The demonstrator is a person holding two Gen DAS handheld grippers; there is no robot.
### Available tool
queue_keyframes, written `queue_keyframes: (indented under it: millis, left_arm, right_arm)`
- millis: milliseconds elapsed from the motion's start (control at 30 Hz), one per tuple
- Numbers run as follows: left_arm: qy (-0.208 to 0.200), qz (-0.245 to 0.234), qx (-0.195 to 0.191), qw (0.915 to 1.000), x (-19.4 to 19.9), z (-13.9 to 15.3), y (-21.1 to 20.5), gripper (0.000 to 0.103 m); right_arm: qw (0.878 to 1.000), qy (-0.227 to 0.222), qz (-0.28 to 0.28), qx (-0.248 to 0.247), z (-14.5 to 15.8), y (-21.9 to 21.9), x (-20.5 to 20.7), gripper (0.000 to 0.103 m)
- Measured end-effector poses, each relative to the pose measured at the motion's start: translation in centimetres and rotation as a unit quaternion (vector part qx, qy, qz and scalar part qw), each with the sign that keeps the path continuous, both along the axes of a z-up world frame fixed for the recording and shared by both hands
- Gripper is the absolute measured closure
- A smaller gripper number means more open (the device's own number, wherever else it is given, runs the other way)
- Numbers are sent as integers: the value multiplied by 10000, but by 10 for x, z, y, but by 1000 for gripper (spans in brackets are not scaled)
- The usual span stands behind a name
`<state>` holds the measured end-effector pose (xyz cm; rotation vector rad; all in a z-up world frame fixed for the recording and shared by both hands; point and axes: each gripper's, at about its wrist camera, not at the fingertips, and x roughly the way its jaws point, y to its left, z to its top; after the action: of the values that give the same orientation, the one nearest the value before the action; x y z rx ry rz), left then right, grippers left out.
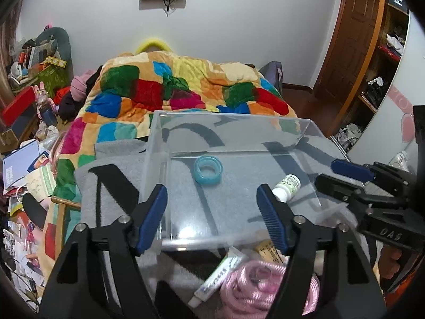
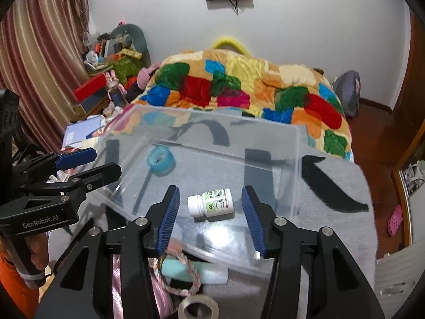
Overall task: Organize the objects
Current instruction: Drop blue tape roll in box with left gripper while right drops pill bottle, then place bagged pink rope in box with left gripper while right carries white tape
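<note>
Now, from your left wrist camera, the clear plastic box (image 1: 228, 175) on the grey cloth (image 1: 117, 164) holds a blue tape ring (image 1: 208, 170) and a white pill bottle (image 1: 287, 187) lying on its side with a green label, while your left gripper (image 1: 212, 219) stands wide apart and empty at the box's near wall, a toothpaste tube (image 1: 215, 281) and a pink rope coil (image 1: 265, 289) lie below it outside the box, and the other tool's body reads "DAS". From your right wrist camera, the right gripper (image 2: 209, 218) is also spread wide with the bottle (image 2: 211, 202) lying between its blue pads (image 2: 168, 219), untouched inside the box (image 2: 294, 159), the tape ring (image 2: 160, 160) sits farther back left, and the left tool reads "GenRobot.AI".
</note>
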<state>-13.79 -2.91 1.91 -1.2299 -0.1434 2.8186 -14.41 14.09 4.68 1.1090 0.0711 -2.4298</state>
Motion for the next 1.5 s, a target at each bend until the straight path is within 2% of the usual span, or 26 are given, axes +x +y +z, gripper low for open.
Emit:
queue_keyframes:
  millis: [67, 167, 333, 433, 667, 733, 867, 967, 1100, 1267, 1333, 1500]
  left_arm:
    - [46, 31, -8, 10000, 9, 2, 0, 23]
    - [71, 64, 67, 9999, 25, 2, 0, 15]
    - [-3, 5, -93, 10000, 52, -9, 10, 14]
    - [-169, -49, 3, 9998, 64, -20, 13, 14]
    - [-386, 14, -11, 9993, 84, -35, 12, 14]
    - [-424, 25, 48, 9991, 88, -37, 12, 13]
    - [-486, 91, 111, 9987, 88, -39, 12, 9]
    - [-547, 73, 225, 9982, 85, -40, 18, 9]
    - [-587, 16, 247, 9980, 76, -41, 35, 7]
    - [-619, 143, -114, 9979, 69, -54, 56, 6]
    - [-659, 219, -278, 9972, 70, -63, 60, 6]
    - [-612, 174, -176, 9978, 82, -68, 48, 5]
  right_arm:
    - [10000, 81, 0, -48, 6, 6, 9, 55]
    - [9998, 195, 17, -61, 11, 16, 24, 53]
    - [9993, 346, 52, 145, 5, 25, 54, 44]
    - [9986, 330, 180, 381, -10, 23, 71, 39]
    - [9927, 312, 506, 1052, -49, -12, 92, 35]
    - [9930, 279, 630, 963, -55, -19, 101, 35]
    - [9895, 499, 968, 947, -53, -34, 122, 35]
    - [9904, 466, 1053, 764, -49, -31, 128, 35]
    - [9949, 443, 686, 590, -41, -1, 121, 35]
    - [9978, 266, 212, 569, -41, 35, 104, 34]
    - [9983, 140, 128, 557, -45, 40, 102, 34]
    - [9990, -62, 197, 404, -55, 34, 94, 34]
